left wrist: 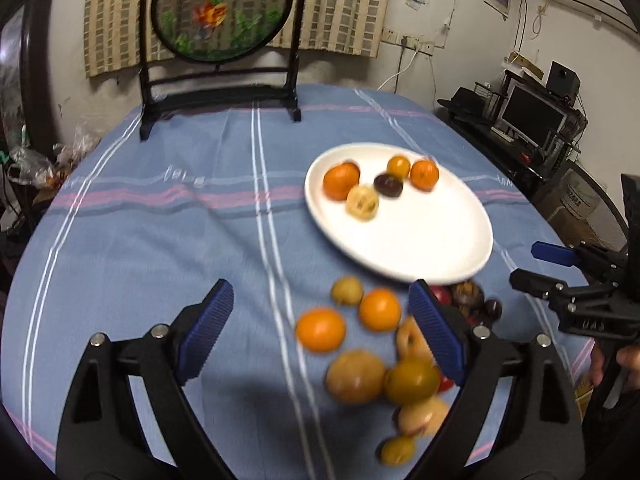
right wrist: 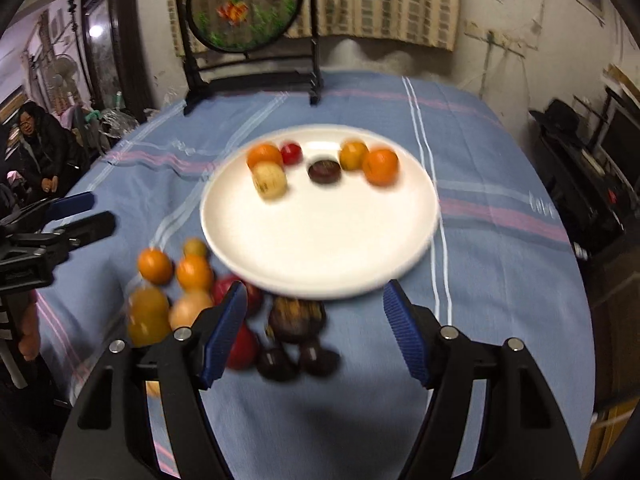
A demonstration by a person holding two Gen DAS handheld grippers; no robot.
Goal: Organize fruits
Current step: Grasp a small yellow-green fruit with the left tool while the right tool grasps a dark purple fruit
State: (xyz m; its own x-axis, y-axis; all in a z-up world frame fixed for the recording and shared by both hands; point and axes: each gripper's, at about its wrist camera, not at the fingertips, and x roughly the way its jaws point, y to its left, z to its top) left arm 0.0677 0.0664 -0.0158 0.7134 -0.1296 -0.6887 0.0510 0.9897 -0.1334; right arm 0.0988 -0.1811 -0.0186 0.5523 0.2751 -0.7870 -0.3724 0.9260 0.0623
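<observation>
A white plate (left wrist: 400,248) (right wrist: 320,240) lies on the blue striped cloth and carries several fruits: oranges (left wrist: 341,181), a dark fruit (right wrist: 324,171), a pale yellow one (right wrist: 270,180) and a small red one (right wrist: 291,153). In front of the plate lies a loose pile of fruit: oranges (left wrist: 320,329) (right wrist: 155,266), yellow ones (left wrist: 355,377), red ones (right wrist: 242,347) and dark ones (right wrist: 297,314). My left gripper (left wrist: 322,286) (right wrist: 94,212) hovers open above the pile's left part, holding nothing. My right gripper (right wrist: 315,288) (left wrist: 528,264) hovers open over the dark fruits at the plate's near rim, also holding nothing.
A round goldfish screen on a black stand (left wrist: 222,12) (right wrist: 244,8) stands at the table's back. Crumpled plastic bags (left wrist: 36,164) lie off the left edge. A desk with a monitor (left wrist: 532,114) is at the right. A person (right wrist: 40,148) sits at the far left.
</observation>
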